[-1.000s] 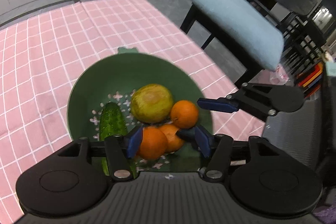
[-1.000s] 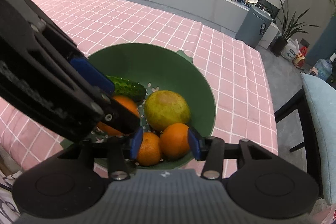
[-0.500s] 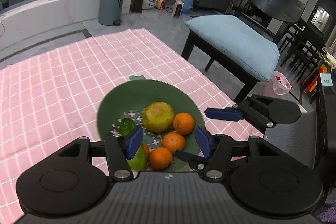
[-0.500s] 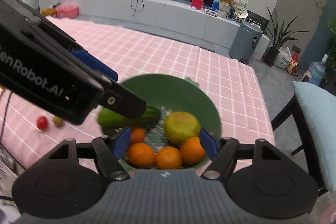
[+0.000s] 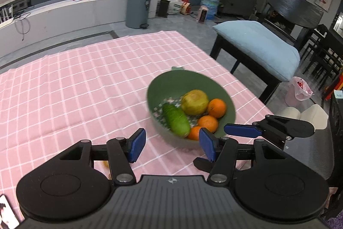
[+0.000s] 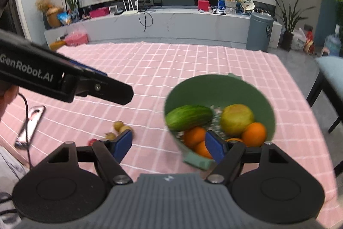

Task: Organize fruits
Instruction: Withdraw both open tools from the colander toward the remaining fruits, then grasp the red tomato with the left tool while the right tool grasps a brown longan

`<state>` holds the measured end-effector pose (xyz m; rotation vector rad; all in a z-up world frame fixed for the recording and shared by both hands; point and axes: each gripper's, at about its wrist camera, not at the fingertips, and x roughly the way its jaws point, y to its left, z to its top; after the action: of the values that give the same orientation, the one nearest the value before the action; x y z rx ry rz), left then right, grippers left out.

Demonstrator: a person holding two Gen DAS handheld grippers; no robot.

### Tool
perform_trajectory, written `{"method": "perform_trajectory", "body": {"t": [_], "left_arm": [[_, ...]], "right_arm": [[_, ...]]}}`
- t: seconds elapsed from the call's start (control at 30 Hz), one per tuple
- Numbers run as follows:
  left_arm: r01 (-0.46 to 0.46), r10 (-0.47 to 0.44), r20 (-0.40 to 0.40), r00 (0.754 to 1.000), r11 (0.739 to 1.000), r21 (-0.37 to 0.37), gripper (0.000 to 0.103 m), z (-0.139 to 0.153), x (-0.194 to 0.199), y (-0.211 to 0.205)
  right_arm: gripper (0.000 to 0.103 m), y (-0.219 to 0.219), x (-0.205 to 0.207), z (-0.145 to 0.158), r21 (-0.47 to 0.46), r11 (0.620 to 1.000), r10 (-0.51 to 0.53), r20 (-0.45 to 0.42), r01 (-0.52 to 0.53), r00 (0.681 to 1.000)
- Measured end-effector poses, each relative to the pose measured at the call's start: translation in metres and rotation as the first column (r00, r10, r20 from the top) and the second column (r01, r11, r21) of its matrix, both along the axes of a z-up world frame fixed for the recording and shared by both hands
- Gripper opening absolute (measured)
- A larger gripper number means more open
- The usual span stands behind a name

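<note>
I am holding the left gripper and right gripper spread and empty. The green bowl is carrying cucumber and oranges; loose small fruits are lying leftward, nearer my left gripper.

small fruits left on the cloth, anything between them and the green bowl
Nothing visible does. The small fruits lie loose on the pink tablecloth to the left of the green bowl, with only bare cloth between. The right gripper hangs open just in front of them, holding nothing.
</note>
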<state>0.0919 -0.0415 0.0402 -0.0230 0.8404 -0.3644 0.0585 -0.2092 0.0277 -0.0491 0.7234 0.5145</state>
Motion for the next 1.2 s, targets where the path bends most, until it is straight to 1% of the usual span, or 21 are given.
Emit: {"method": "perform_trajectory", "body": {"t": [0.13, 0.17, 0.23, 0.37, 0.47, 0.67, 0.73, 0.83, 0.9, 0.93, 1.0, 1.07, 1.2], "left_arm": [[-0.018, 0.017, -0.007, 1.0, 1.0, -0.013, 0.067, -0.007, -0.01, 0.019], [-0.023, 0.023, -0.01, 1.0, 1.0, -0.021, 0.067, -0.009, -0.012, 0.025], [-0.032, 0.031, -0.012, 0.999, 0.999, -0.039, 0.067, -0.012, -0.014, 0.035], [-0.072, 0.07, -0.028, 0.997, 0.994, -0.088, 0.067, -0.019, -0.018, 0.057], [-0.106, 0.102, -0.042, 0.994, 0.989, -0.104, 0.067, -0.024, -0.019, 0.072], [-0.171, 0.164, -0.082, 0.983, 0.982, -0.085, 0.067, -0.042, -0.015, 0.097], [-0.192, 0.184, -0.099, 0.978, 0.978, -0.081, 0.067, -0.05, -0.014, 0.105], [-0.214, 0.198, -0.142, 0.97, 0.971, -0.103, 0.067, -0.066, -0.012, 0.115], [-0.234, 0.21, -0.191, 0.959, 0.966, -0.112, 0.066, -0.079, -0.009, 0.119], [-0.235, 0.208, -0.213, 0.955, 0.966, -0.11, 0.066, -0.084, -0.008, 0.12], [-0.222, 0.191, -0.24, 0.952, 0.969, -0.108, 0.066, -0.091, -0.008, 0.119], [-0.201, 0.17, -0.259, 0.951, 0.975, -0.1, 0.066, -0.097, -0.008, 0.117], [-0.148, 0.125, -0.286, 0.95, 0.987, -0.063, 0.065, -0.107, -0.005, 0.11]], "right_arm": [[0.07, 0.013, -0.014, -0.002, 0.034, 0.999, -0.005, 0.013, 0.004, 1.0], [0.068, 0.016, -0.017, -0.002, 0.04, 0.999, 0.002, 0.013, -0.002, 1.0], [0.064, 0.022, -0.019, -0.002, 0.036, 0.999, 0.014, 0.012, -0.015, 1.0], [0.064, 0.033, -0.022, -0.006, 0.023, 0.999, 0.046, 0.012, -0.046, 0.999], [0.064, 0.044, -0.022, -0.008, 0.0, 0.998, 0.062, 0.02, -0.062, 0.998], [0.063, 0.065, -0.014, -0.018, -0.049, 0.994, 0.097, 0.028, -0.096, 0.995], [0.06, 0.073, -0.011, -0.023, -0.075, 0.992, 0.104, 0.031, -0.102, 0.994], [0.058, 0.084, -0.005, -0.032, -0.124, 0.986, 0.116, 0.034, -0.112, 0.993], [0.052, 0.089, -0.001, -0.039, -0.155, 0.981, 0.12, 0.026, -0.115, 0.992], [0.048, 0.092, 0.001, -0.043, -0.159, 0.98, 0.124, 0.017, -0.119, 0.992], [0.047, 0.095, 0.005, -0.05, -0.162, 0.978, 0.134, 0.0, -0.132, 0.991], [0.041, 0.097, 0.007, -0.054, -0.163, 0.975, 0.154, -0.007, -0.153, 0.988], [0.037, 0.102, 0.011, -0.061, -0.17, 0.964, 0.204, -0.013, -0.203, 0.979]]}}
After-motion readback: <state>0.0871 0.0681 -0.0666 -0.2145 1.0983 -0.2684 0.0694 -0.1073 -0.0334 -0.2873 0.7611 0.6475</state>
